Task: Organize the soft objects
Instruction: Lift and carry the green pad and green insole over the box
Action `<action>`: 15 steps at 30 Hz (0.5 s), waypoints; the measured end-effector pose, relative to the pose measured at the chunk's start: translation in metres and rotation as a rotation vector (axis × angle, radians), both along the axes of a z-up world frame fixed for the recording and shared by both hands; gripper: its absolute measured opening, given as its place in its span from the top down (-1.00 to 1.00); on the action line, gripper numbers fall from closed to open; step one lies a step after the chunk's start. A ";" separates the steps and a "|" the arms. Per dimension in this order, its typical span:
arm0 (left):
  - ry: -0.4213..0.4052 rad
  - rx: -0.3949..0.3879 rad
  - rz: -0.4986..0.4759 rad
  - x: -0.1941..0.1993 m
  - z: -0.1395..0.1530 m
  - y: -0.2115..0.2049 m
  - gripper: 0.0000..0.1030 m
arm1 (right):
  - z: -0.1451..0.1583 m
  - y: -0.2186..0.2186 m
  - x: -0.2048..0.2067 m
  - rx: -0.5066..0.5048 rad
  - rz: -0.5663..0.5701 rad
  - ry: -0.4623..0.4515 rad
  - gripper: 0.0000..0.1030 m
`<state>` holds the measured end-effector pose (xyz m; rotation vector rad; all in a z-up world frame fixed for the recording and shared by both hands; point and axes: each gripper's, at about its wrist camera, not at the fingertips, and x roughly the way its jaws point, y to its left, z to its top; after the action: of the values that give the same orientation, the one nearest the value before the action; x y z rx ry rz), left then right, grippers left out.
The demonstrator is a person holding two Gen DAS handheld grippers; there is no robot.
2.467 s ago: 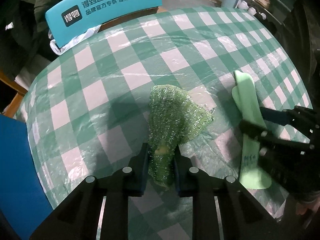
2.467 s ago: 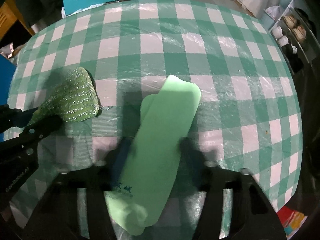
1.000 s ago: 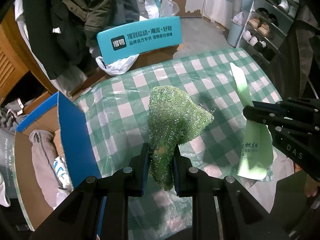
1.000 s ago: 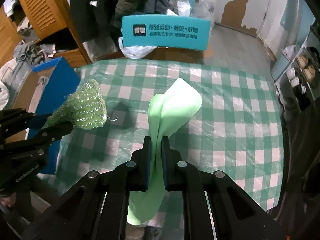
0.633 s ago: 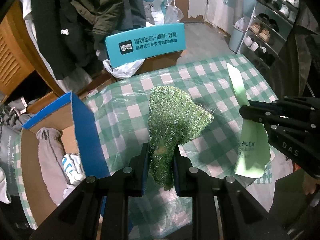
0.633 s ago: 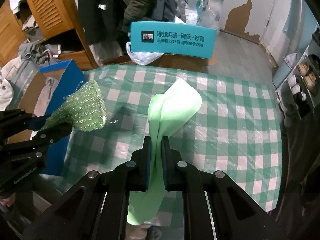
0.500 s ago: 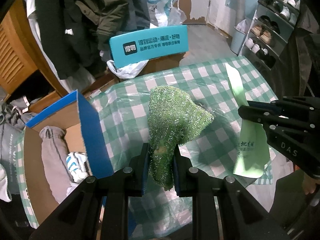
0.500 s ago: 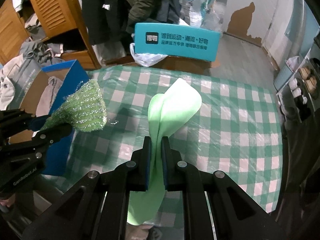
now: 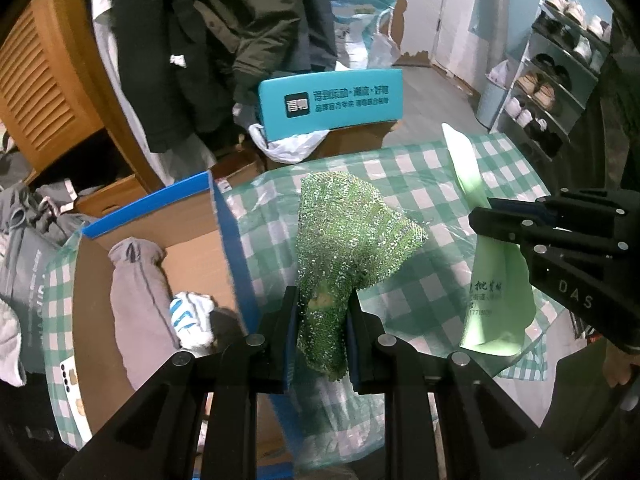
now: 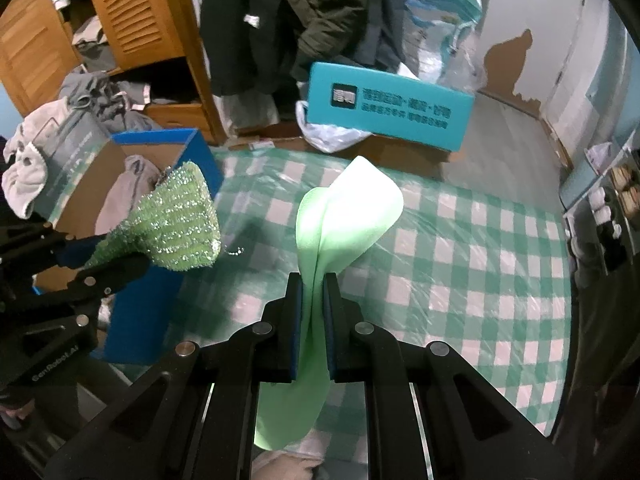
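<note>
My left gripper (image 9: 322, 312) clamps the sparkly green scrubbing cloth (image 9: 352, 240); only the right wrist view shows my right gripper (image 10: 313, 292) pinching the light green cloth (image 10: 344, 216).

- Left wrist view looks steeply down along its fingers (image 9: 288, 332), close above the bench (image 9: 436, 276).
- Right wrist view does likewise; both share the bench (image 10: 460, 280) and blue box (image 10: 160, 312).

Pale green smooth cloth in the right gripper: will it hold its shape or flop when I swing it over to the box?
Probably floppy: the pale green smooth cloth folds over above the right gripper and hangs limp below it. It looks thin and light, so it may sway. Its smooth surface could slip, though the jaws are shut tight on it.
</note>
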<state>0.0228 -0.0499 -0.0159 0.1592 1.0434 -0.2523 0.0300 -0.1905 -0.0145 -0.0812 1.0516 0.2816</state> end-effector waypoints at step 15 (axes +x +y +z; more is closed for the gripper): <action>-0.020 -0.018 0.096 -0.004 0.003 0.058 0.60 | 0.015 0.065 0.010 0.009 0.096 -0.027 0.80</action>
<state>0.0188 0.0079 -0.0125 0.0944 1.0255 -0.1728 0.0399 -0.1257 0.0003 -0.1278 1.0209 0.3712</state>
